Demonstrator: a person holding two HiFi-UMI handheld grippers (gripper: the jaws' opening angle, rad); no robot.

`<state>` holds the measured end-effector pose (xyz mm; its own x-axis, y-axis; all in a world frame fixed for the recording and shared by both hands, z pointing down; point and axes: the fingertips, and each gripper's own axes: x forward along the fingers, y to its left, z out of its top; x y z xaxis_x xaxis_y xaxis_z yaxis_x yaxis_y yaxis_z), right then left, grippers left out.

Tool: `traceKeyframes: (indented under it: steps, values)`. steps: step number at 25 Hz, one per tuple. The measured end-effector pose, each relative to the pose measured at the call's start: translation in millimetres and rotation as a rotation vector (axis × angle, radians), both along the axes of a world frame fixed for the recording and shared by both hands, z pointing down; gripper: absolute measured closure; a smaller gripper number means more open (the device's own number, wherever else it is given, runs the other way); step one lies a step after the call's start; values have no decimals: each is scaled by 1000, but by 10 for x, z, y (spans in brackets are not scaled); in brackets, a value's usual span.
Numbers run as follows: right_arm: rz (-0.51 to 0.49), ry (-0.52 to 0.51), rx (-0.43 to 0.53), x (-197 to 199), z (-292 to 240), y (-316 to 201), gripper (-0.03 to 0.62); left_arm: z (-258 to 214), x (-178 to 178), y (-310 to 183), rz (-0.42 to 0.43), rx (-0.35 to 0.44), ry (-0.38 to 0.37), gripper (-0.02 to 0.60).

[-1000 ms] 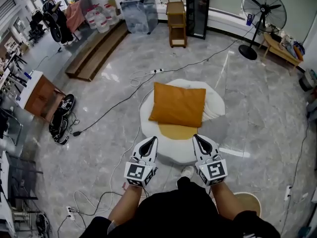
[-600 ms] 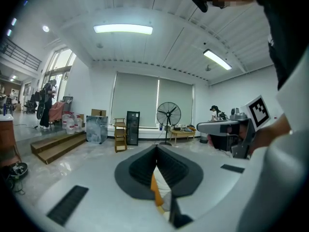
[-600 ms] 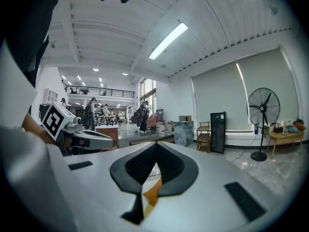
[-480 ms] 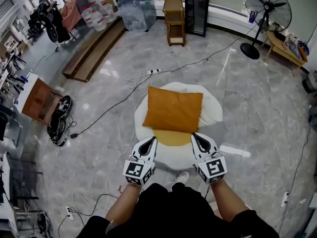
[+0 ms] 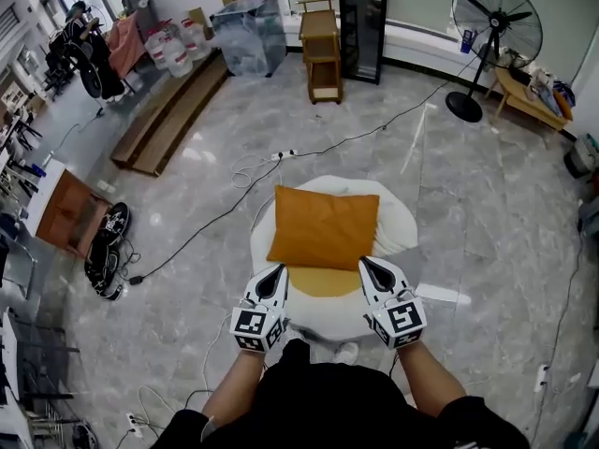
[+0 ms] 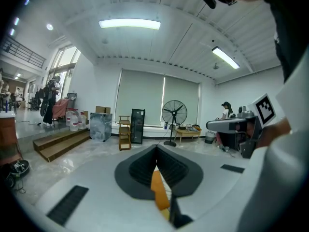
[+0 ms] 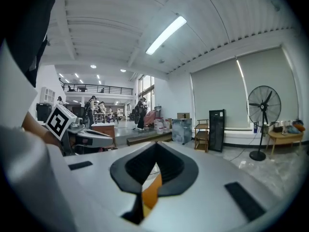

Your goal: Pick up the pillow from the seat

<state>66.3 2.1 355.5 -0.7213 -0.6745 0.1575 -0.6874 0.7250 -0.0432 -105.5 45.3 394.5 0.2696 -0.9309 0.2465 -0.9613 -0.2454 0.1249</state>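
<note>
Left gripper (image 5: 273,279) and right gripper (image 5: 372,271), both closed and empty, hang at the orange pillow's (image 5: 323,227) near corners above the white seat (image 5: 401,215) on a marble floor (image 5: 487,204).

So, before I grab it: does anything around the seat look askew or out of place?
Nothing is spilled or damaged. The orange pillow sits slightly askew on the white seat, and loose cables trail across the floor close to it.

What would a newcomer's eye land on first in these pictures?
The orange pillow stands out first, lying on the white round seat in the middle of the floor. The left hand-held gripper and right hand-held gripper, both shut, point at its near corners. A big pedestal fan stands at far right.
</note>
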Motion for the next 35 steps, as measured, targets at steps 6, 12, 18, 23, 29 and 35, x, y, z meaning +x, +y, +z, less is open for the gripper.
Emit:
traceKeyframes:
  steps: [6,12,18,23,29,35]
  values:
    - [131,-30,68,-143,-108,-314,588,19,-340,-373,55,2,0,571]
    - [204,-19,56,-338,-18,-590,589,14,-645,-702,105,6,0,571]
    - [199,19,20,-564,123,-645,588,50,-813,-941,173,-8,-1,571]
    - [238,8,-51,-514,341,-784,588,141,-997,-1109,154,-42,27,571]
    - [258,-1,-131,-375,685,-1029,588,537,-1045,-1297,127,-107,17,571]
    - [233,-15,-290,-187,1371,-1212,588,913,-922,-1481,140,-168,-47,571]
